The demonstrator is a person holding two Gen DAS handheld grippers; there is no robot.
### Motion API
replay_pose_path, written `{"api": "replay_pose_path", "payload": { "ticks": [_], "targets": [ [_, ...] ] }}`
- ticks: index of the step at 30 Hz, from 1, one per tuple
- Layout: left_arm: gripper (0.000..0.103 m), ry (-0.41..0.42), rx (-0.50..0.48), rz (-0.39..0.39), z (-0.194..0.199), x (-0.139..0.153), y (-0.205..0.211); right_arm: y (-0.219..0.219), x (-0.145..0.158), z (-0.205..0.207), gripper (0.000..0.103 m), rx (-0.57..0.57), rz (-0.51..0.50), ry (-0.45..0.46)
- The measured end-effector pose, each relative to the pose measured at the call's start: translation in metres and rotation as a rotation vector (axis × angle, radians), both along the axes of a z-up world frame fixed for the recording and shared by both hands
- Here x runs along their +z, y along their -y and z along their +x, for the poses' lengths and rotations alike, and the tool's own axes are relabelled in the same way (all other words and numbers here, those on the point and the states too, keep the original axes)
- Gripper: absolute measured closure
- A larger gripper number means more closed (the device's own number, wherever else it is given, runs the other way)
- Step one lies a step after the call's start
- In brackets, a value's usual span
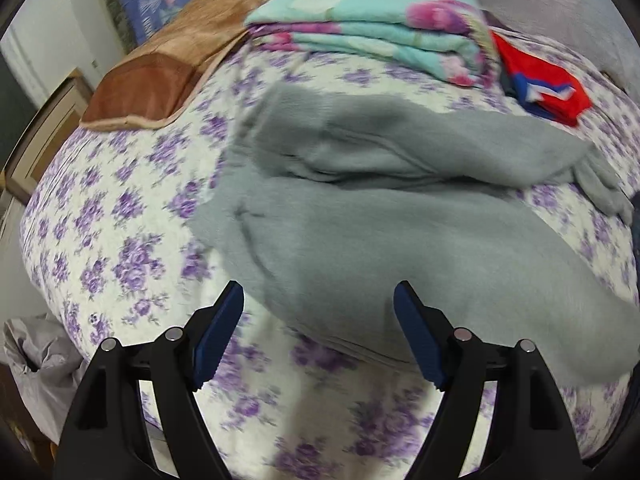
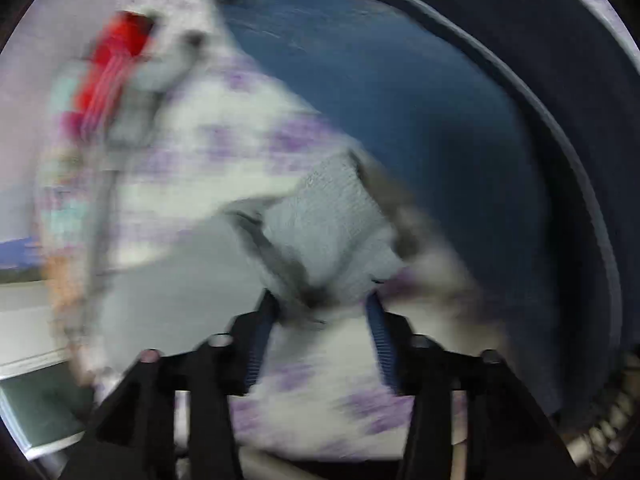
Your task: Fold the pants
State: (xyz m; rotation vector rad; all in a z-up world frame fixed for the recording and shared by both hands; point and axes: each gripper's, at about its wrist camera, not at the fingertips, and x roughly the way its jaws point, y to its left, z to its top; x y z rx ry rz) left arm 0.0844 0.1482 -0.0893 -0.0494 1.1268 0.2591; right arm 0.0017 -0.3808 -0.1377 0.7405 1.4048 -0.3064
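Note:
Grey fleece pants point(image 1: 360, 216) lie across the bed's purple-flowered sheet point(image 1: 132, 216), one leg lying over the other. My left gripper point(image 1: 318, 300) is open and empty, hovering just above the near edge of the pants. In the blurred right wrist view, my right gripper point(image 2: 320, 304) has its jaws partly closed around a ribbed grey cuff of the pants point(image 2: 332, 224), which sits bunched between the fingertips.
A folded teal floral quilt point(image 1: 372, 28) and a red and blue garment point(image 1: 540, 84) lie at the back of the bed. A brown pillow point(image 1: 160, 72) is at the back left. A dark blue cloth point(image 2: 400, 92) lies to the right of the cuff.

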Motion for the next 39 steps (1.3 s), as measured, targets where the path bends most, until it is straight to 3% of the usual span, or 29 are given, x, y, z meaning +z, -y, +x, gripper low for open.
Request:
{"api": "replay_pose_path", "payload": {
  "ticks": [1,2,4,5,6,7,9,10,12,13,15,17,19,21,23,27,29,31,33,34,35,37,39],
  "targets": [
    [0.028,0.0,0.01,0.005,0.001,0.001,-0.006,-0.002,0.003,-0.001,0.038,-0.015,-0.038,0.018],
    [0.028,0.006,0.02,0.009,0.001,0.004,-0.013,-0.006,0.015,0.0,0.038,-0.009,-0.099,0.048],
    [0.028,0.023,0.034,0.02,0.0,0.009,-0.025,-0.022,0.048,0.007,0.038,0.058,-0.275,0.151],
    [0.028,0.035,0.046,0.03,0.001,0.012,-0.031,-0.036,0.067,0.018,0.035,0.112,-0.385,0.222],
    [0.028,0.047,0.063,0.04,0.002,0.015,-0.038,-0.047,0.08,0.03,0.03,0.162,-0.43,0.289],
    [0.028,0.054,0.076,0.044,0.003,0.017,-0.041,-0.049,0.082,0.04,0.024,0.197,-0.411,0.317],
    [0.027,0.072,0.086,0.038,0.009,0.021,-0.047,-0.067,0.063,0.059,0.024,0.317,-0.17,0.308],
    [0.027,0.078,0.081,0.042,0.013,0.022,-0.047,-0.078,0.047,0.065,0.024,0.346,-0.077,0.267],
    [0.027,0.092,0.052,0.083,0.023,0.024,-0.042,-0.102,0.009,0.079,0.02,0.426,-0.019,0.12],
    [0.025,0.09,0.027,0.105,0.03,0.024,-0.038,-0.111,-0.022,0.085,0.019,0.51,-0.042,-0.01],
    [0.023,0.086,0.008,0.122,0.041,0.027,-0.034,-0.116,-0.02,0.099,0.02,0.537,-0.109,-0.031],
    [0.018,0.099,0.006,0.099,0.046,0.031,-0.033,-0.111,0.017,0.118,0.02,0.518,-0.161,0.09],
    [0.017,0.106,-0.007,0.055,0.053,0.035,-0.03,-0.102,0.065,0.142,0.02,0.516,-0.211,0.307],
    [0.017,0.111,-0.017,0.031,0.058,0.037,-0.027,-0.093,0.085,0.169,0.007,0.491,-0.312,0.381],
    [0.016,0.1,-0.019,0.001,0.066,0.038,-0.024,-0.081,0.082,0.205,0.005,0.439,-0.379,0.412],
    [0.016,0.077,0.03,-0.073,0.078,0.038,-0.02,-0.056,0.032,0.259,0.005,0.388,-0.495,0.316],
    [0.015,0.074,0.04,-0.089,0.08,0.037,-0.016,-0.052,-0.004,0.277,0.011,0.342,-0.409,0.251],
    [0.014,0.059,0.042,-0.088,0.081,0.033,-0.012,-0.047,-0.02,0.282,0.019,0.286,-0.32,0.231],
    [0.014,0.039,0.042,-0.076,0.084,0.028,-0.01,-0.049,-0.017,0.281,0.038,0.309,-0.325,0.266],
    [0.014,0.029,0.046,-0.076,0.086,0.025,-0.01,-0.052,-0.014,0.281,0.056,0.338,-0.312,0.289],
    [0.014,0.019,0.053,-0.08,0.089,0.022,-0.012,-0.053,-0.006,0.279,0.066,0.36,-0.297,0.317],
    [0.014,0.0,0.067,-0.092,0.094,0.018,-0.013,-0.059,0.018,0.274,0.067,0.413,-0.37,0.38],
    [0.014,-0.008,0.083,-0.094,0.1,0.016,-0.013,-0.061,0.053,0.268,0.067,0.468,-0.53,0.461]
  ]
}}
